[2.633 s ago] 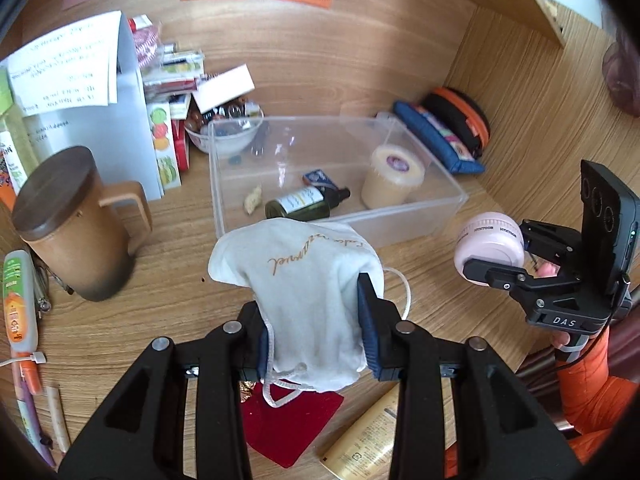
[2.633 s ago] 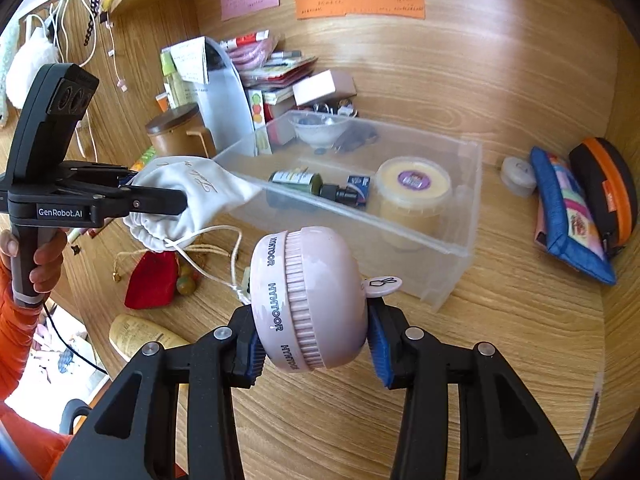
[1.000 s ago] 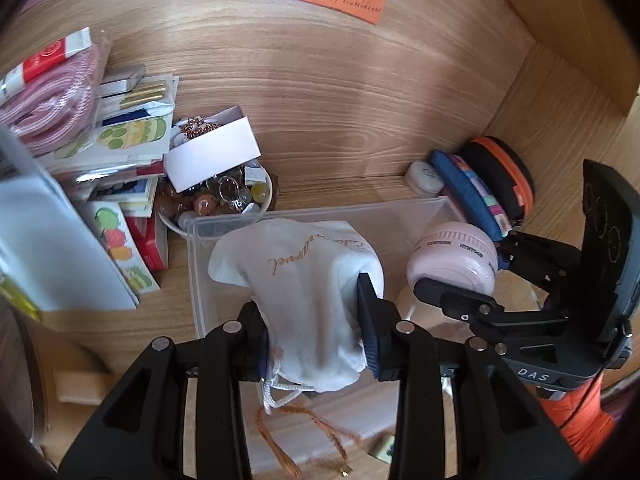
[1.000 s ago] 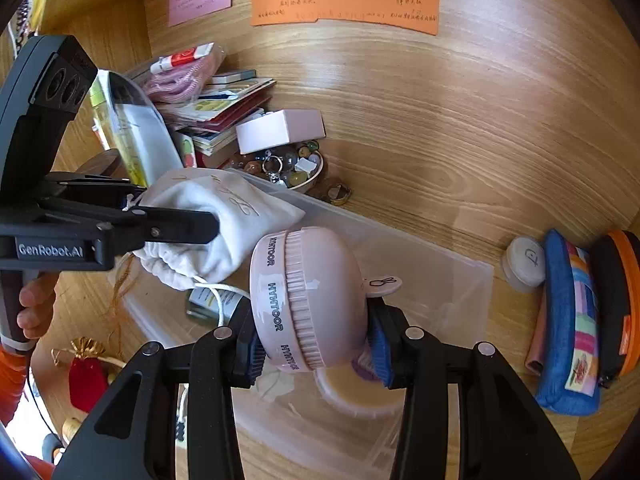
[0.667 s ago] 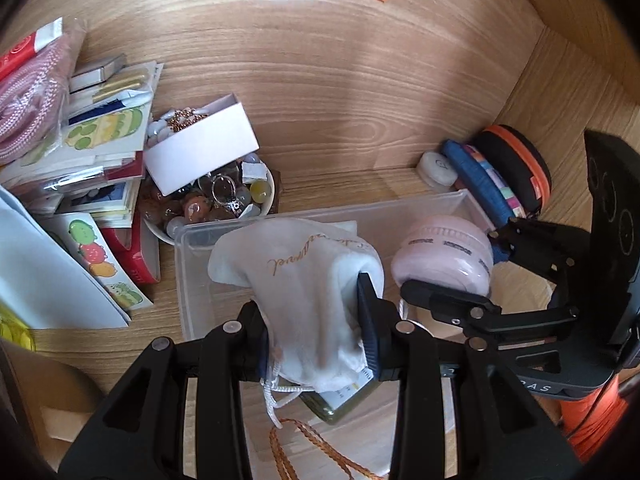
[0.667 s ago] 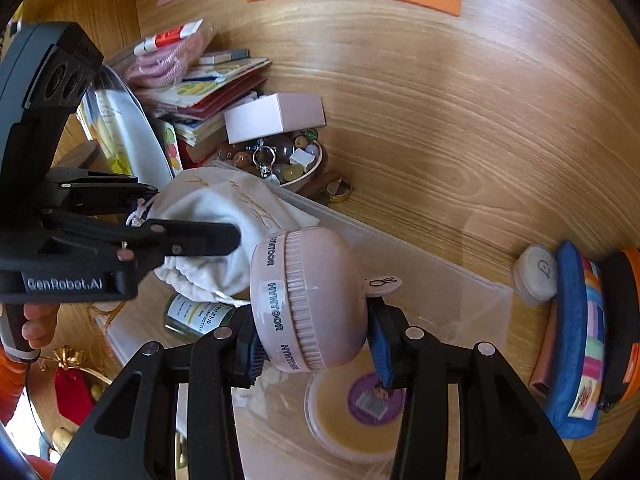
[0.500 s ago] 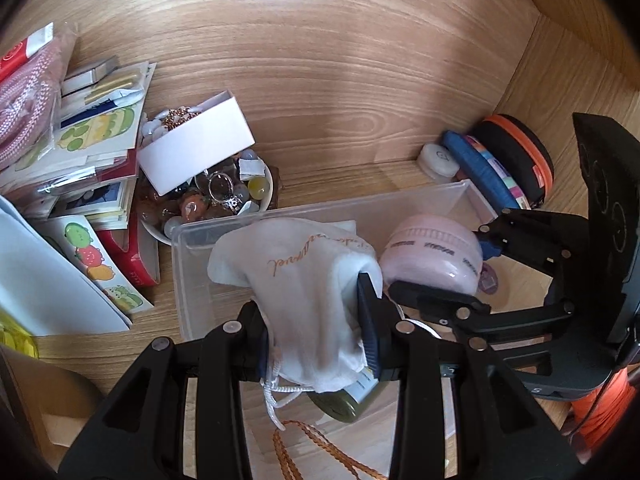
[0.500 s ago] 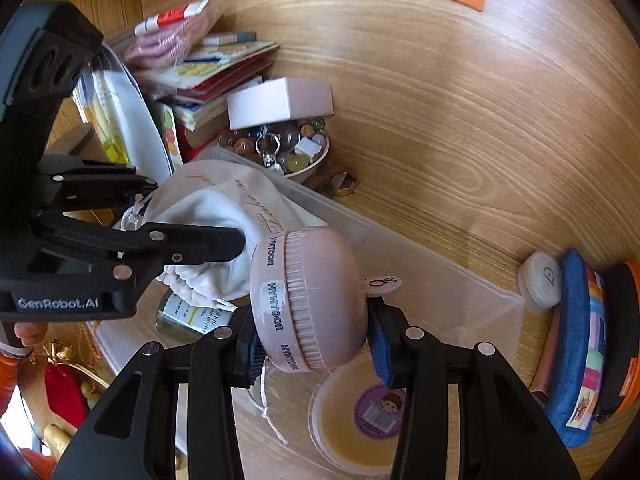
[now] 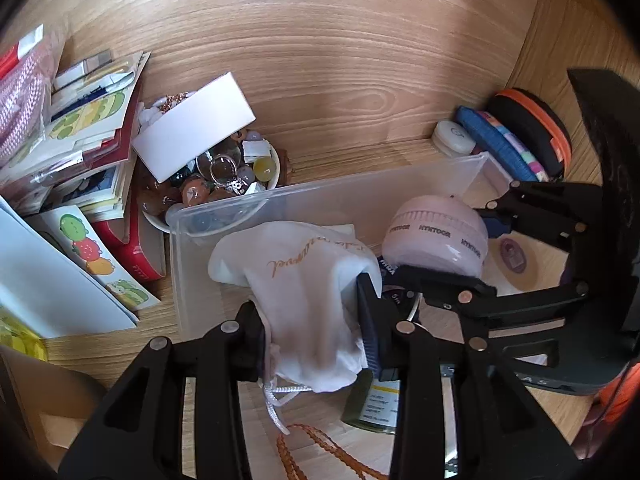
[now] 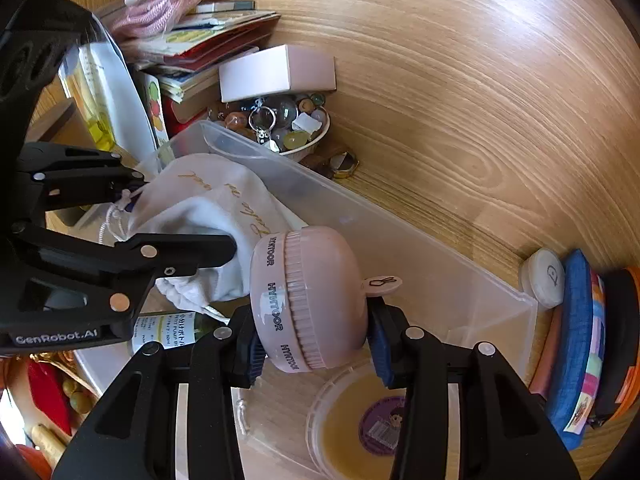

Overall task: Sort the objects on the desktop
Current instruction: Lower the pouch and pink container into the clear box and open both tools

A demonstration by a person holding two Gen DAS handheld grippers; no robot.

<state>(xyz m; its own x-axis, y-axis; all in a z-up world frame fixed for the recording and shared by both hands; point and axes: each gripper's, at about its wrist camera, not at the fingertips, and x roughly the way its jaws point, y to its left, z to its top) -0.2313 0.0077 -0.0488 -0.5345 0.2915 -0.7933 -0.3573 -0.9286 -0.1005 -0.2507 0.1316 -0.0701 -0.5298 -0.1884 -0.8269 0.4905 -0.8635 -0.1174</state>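
My left gripper [image 9: 312,328] is shut on a white drawstring pouch [image 9: 304,292] with gold lettering, held inside the clear plastic bin [image 9: 320,200] near its left end. My right gripper [image 10: 316,344] is shut on a round pink case [image 10: 308,300] marked HYNTOOR, hanging over the bin [image 10: 400,232] just right of the pouch [image 10: 208,208]. The pink case [image 9: 436,240] and the right gripper [image 9: 452,260] show at the right of the left wrist view. Under them in the bin lie a green bottle [image 9: 376,404] and a round tub [image 10: 368,420] with a purple label.
A bowl of beads and rings [image 10: 284,128] with a white box [image 10: 276,68] on it stands behind the bin. Stacked booklets [image 9: 80,120] lie to the left. A blue pouch [image 10: 576,344], an orange-edged black case [image 9: 532,128] and a small white disc [image 10: 544,276] crowd the right corner.
Both grippers have come forward and down over the bin with their loads. The pouch and pink case now hang low inside it, closer together.
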